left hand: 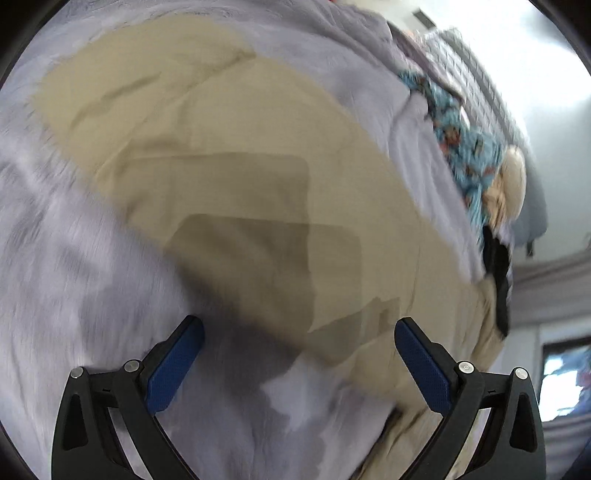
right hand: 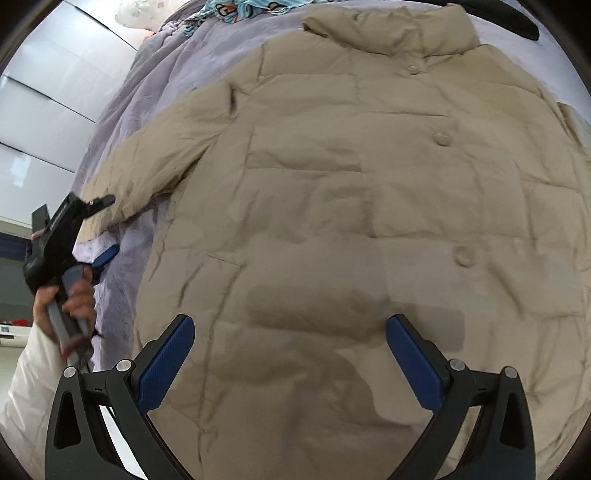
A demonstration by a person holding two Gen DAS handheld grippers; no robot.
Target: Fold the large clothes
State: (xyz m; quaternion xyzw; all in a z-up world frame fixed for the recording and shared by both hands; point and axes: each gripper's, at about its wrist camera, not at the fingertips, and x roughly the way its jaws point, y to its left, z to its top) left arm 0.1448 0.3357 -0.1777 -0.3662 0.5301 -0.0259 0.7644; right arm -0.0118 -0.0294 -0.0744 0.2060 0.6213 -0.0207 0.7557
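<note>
Both grippers, left (left hand: 299, 328) and right (right hand: 290, 325), fingers wide apart, empty: slick puffy beige quilted coat (right hand: 351, 206) sleeve at 9 o'clock (right hand: 147, 162) could slip or bunch on lilac bedspread (left hand: 74, 258).

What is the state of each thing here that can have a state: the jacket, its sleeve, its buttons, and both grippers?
Beige quilted puffer jacket: spread flat, front up, on the lilac fleece blanket, not yet folded.
Jacket sleeve: stretched out sideways, unfolded.
Jacket collar: turned down.
Round beige buttons: appear fastened.
Left gripper: open, empty, near the sleeve end.
Right gripper: open, empty, over the jacket's lower body.
</note>
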